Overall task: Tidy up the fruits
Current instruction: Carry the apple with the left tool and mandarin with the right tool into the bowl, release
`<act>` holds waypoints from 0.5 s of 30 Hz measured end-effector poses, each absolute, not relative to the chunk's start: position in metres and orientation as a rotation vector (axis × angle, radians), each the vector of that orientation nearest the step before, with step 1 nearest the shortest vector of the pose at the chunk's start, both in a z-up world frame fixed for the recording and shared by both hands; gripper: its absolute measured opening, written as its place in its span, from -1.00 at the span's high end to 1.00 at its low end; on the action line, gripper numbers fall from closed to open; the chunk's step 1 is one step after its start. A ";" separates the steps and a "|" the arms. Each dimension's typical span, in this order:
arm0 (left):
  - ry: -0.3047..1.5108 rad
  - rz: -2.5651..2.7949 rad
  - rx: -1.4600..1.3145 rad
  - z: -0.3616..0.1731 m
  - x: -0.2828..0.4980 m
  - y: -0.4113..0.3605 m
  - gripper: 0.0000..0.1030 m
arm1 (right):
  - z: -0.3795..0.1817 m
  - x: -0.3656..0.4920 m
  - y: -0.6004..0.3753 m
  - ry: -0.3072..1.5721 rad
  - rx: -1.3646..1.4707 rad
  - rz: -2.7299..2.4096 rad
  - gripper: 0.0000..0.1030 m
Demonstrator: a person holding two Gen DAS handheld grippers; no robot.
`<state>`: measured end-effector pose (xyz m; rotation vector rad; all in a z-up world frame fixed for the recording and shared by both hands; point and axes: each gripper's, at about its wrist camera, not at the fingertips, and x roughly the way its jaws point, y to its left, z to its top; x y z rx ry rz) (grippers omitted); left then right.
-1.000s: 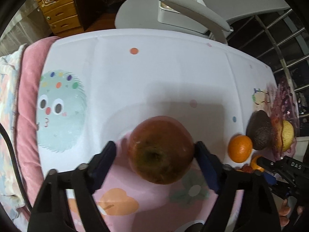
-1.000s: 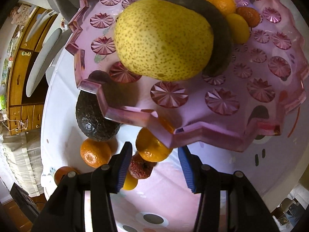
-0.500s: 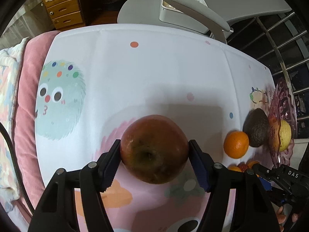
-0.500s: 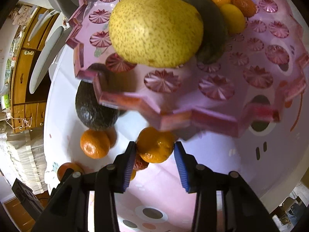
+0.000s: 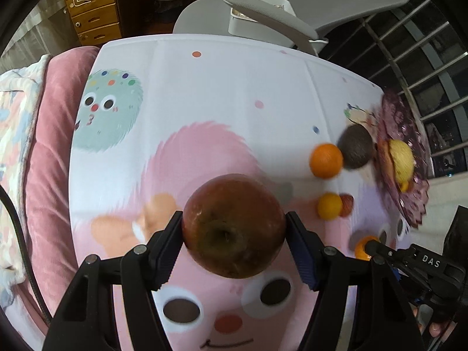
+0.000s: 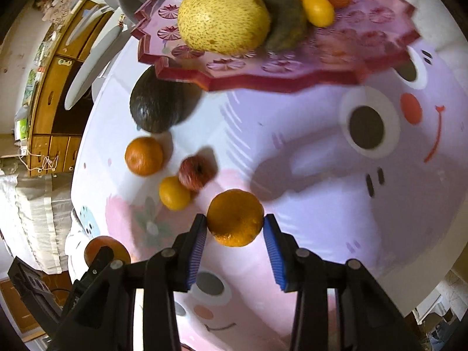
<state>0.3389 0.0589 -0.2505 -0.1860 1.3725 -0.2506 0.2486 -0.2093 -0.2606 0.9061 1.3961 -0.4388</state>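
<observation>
My left gripper (image 5: 234, 234) is shut on a large red apple (image 5: 234, 225) and holds it above the cartoon tablecloth. My right gripper (image 6: 235, 228) is shut on an orange mandarin (image 6: 235, 218), lifted off the cloth. A pink scalloped plate (image 6: 292, 79) at the far side holds a yellow pear (image 6: 222, 19), a dark avocado (image 6: 288, 20) and small citrus fruits (image 6: 317, 8). On the cloth lie another avocado (image 6: 159, 103), a mandarin (image 6: 144, 155), a small red apple (image 6: 195, 172) and a yellow citrus (image 6: 174, 193).
The plate also shows at the right in the left wrist view (image 5: 409, 175), with the loose fruits (image 5: 326, 161) beside it. A pink cushion (image 5: 49, 161) lies along the table's left edge. A grey chair (image 5: 263, 8) stands behind the table.
Both grippers have pulled back and up from the table with their fruits. The right gripper closed on the mandarin and drew it away from the plate's edge.
</observation>
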 end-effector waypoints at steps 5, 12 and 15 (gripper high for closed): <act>1.349 -0.277 -0.176 -0.228 0.298 0.056 -0.29 | -0.247 0.216 -0.209 1.355 0.907 -0.422 0.22; 1.308 -0.332 -0.159 -0.201 0.250 0.040 -0.29 | -0.220 0.174 -0.216 1.248 0.874 -0.373 0.22; 1.299 -0.348 -0.153 -0.193 0.237 0.027 -0.29 | -0.212 0.167 -0.223 1.211 0.877 -0.366 0.22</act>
